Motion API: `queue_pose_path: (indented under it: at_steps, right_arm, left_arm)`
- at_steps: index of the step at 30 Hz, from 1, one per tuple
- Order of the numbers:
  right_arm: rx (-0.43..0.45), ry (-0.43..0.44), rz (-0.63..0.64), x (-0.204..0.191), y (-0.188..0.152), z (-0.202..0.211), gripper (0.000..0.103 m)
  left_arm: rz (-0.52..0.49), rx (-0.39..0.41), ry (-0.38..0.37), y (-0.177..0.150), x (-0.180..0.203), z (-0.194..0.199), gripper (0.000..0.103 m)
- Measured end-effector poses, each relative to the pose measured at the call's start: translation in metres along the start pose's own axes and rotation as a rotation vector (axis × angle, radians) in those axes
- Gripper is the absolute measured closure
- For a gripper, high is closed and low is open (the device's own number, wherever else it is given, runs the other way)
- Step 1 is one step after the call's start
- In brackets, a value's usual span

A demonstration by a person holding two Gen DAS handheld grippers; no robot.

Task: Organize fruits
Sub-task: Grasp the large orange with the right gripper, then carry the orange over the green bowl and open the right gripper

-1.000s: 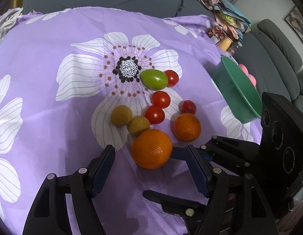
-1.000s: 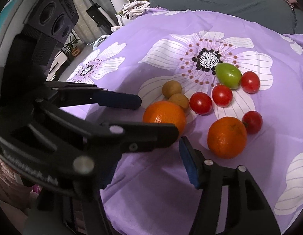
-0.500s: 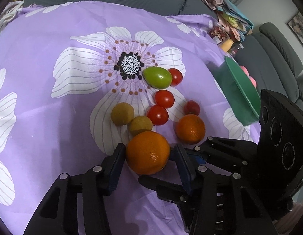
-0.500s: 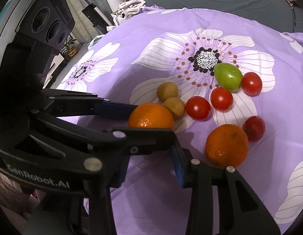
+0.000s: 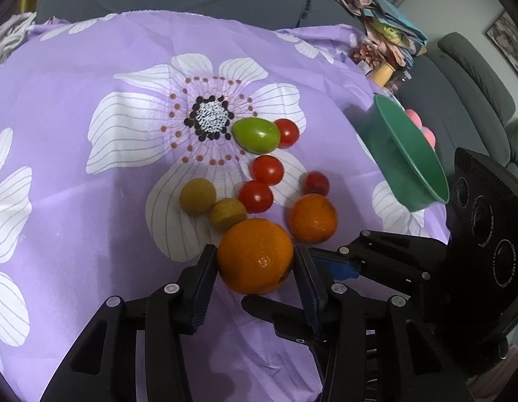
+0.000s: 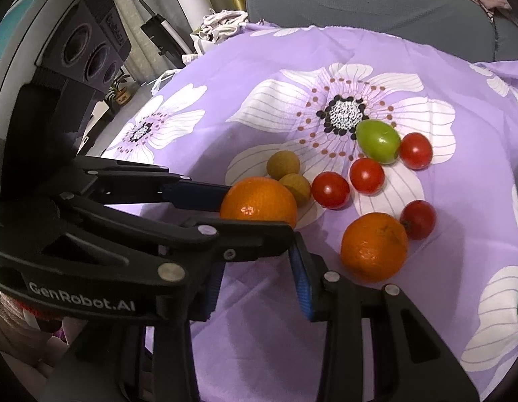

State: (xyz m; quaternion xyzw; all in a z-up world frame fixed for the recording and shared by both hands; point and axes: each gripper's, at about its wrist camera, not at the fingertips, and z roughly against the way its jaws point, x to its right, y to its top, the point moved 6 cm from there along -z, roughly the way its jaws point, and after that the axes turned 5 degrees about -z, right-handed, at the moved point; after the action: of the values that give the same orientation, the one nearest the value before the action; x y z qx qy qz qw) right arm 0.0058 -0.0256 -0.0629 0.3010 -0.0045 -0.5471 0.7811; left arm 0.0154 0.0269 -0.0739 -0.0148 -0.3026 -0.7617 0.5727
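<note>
On the purple flowered cloth (image 5: 91, 67) that covers the bench, two small yellow-brown fruits (image 5: 197, 196) lie at the left of the cluster, the nearer one touching the large orange (image 5: 255, 256). The left tool (image 5: 253, 264) has its two pads against the sides of this orange and its jaws are closing on it; the orange sits on the cloth at the near edge of the group. Beyond it lie a green fruit (image 5: 256, 135) beside the printed flower's dark centre and four red tomatoes (image 5: 267, 170). A smaller orange (image 5: 312, 218) rests just right of the gripped one, with one tomato touching its far side. The right tool (image 6: 259, 268) stands narrowly spread with nothing between its pads, close beside the left tool. Farthest right, a green bowl (image 5: 406, 157) holding pink things sits at the cloth's edge.
</note>
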Motion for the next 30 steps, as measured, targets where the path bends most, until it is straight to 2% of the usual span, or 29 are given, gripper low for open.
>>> queue_pose_path:
  at_steps: [30]
  right_arm:
    - [0.114, -0.039, -0.005, 0.002, -0.008, 0.055, 0.065]
  left_arm:
    - [-0.118, 0.043, 0.026, 0.009, 0.055, 0.018, 0.058]
